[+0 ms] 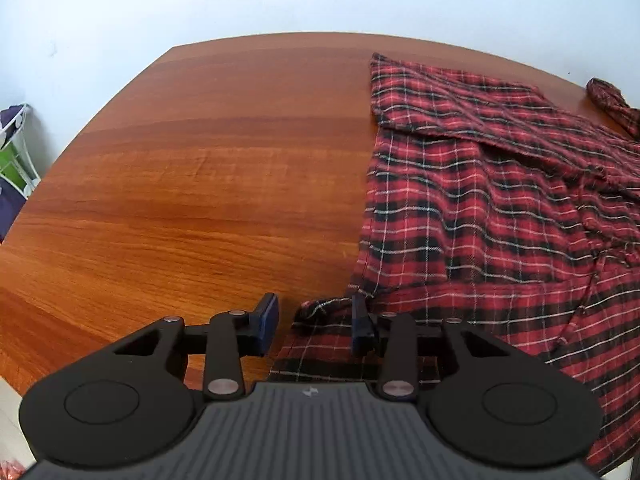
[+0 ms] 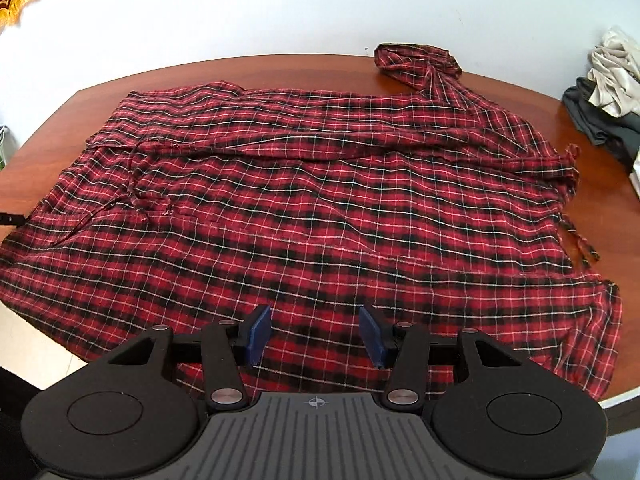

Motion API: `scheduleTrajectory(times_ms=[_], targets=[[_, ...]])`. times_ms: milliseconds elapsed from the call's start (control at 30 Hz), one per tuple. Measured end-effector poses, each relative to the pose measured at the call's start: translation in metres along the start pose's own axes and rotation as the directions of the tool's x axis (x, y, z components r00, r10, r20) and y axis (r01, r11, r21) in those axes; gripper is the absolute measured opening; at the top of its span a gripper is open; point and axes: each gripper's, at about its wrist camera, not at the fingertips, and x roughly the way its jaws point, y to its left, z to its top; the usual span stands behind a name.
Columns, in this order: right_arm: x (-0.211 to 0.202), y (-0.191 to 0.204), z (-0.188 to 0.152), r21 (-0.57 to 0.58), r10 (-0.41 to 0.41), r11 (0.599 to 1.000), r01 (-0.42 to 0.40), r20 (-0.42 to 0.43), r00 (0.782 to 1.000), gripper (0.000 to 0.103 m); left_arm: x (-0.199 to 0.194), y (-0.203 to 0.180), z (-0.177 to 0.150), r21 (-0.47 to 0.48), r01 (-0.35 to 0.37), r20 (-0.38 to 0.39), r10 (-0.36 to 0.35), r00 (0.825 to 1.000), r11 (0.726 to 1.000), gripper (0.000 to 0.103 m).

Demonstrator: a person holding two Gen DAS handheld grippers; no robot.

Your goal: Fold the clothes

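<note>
The wooden table is the largest thing in view, a reddish-brown top with a rounded edge, set against a pale wall. Almost all of it in the right wrist view is covered by the red plaid shirt, which lies spread flat and somewhat rumpled on the table, its near hem hanging a little over the table's front edge. One sleeve is bunched at the table's far edge, twisted into a loose roll. In the left wrist view the shirt takes up the right side of the table, the left side being bare wood, and a folded-over panel lies across the shirt's far part.

At the table's right end sits a small heap of other clothes, pale cloth on top of grey. Off the table's left end a white wire rack stands, holding green and purple things.

The right gripper hangs over the shirt near the table's front edge, its blue pads standing partly apart with only flat cloth below them; it grips nothing. The left gripper is at the shirt's near left corner, jaws partly apart. A crumpled corner of the shirt lies between its pads, and the right pad sits against it; the left pad stands clear over bare table.
</note>
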Motion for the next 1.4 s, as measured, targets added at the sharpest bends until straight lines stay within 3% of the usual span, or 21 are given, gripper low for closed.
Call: scheduleTrajectory(times_ms=[33,67,100,133,267,400,667,733,1033,1200,1400], targets=[[0.000,-0.001,0.001,0.007,-0.001,1.000,0.001,0.000,1.000,0.052,0.002,0.000,-0.001,0.004,0.001,-0.004,-0.001,1.000,1.000,0.044],[0.001,-0.002,0.001,0.014,-0.003,1.000,0.003,0.000,1.000,0.052,0.003,-0.001,-0.002,0.011,0.005,-0.005,-0.005,1.000,1.000,0.035],[0.002,-0.002,0.002,0.018,-0.008,1.000,0.008,-0.001,1.000,0.052,0.002,-0.002,-0.003,0.022,0.018,0.001,-0.018,1.000,1.000,0.025],[0.003,-0.002,0.002,0.022,-0.013,1.000,0.013,-0.003,1.000,0.052,0.000,-0.004,-0.004,0.039,0.019,0.011,-0.019,1.000,0.999,0.007],[0.005,-0.005,0.003,0.024,-0.038,0.999,0.038,-0.006,0.999,0.052,-0.013,-0.009,-0.008,0.063,0.001,0.084,-0.006,0.996,0.998,0.005],[0.007,-0.011,0.008,-0.024,-0.066,0.998,0.065,-0.019,0.998,0.052,-0.039,-0.004,-0.010,-0.032,-0.013,0.166,0.018,0.986,0.999,0.005],[0.042,-0.041,0.029,-0.272,-0.088,0.961,0.057,-0.104,0.991,0.052,-0.092,-0.015,0.000,-0.206,0.012,0.312,0.054,0.948,0.978,0.005],[0.053,-0.053,0.035,-0.326,-0.086,0.944,0.041,-0.124,0.989,0.051,-0.104,-0.019,0.003,-0.267,0.018,0.329,0.073,0.942,0.963,0.005],[0.100,-0.111,0.051,-0.500,-0.039,0.860,-0.102,-0.264,0.964,0.050,-0.155,-0.046,0.014,-0.526,0.045,0.347,0.166,0.923,0.849,0.005],[0.109,-0.128,0.055,-0.503,0.026,0.843,-0.192,-0.317,0.948,0.050,-0.171,-0.053,0.024,-0.565,0.033,0.350,0.203,0.915,0.824,0.005],[0.109,-0.132,0.055,-0.455,0.085,0.851,-0.263,-0.374,0.923,0.022,-0.176,-0.051,0.034,-0.595,0.020,0.347,0.234,0.908,0.803,0.005]])
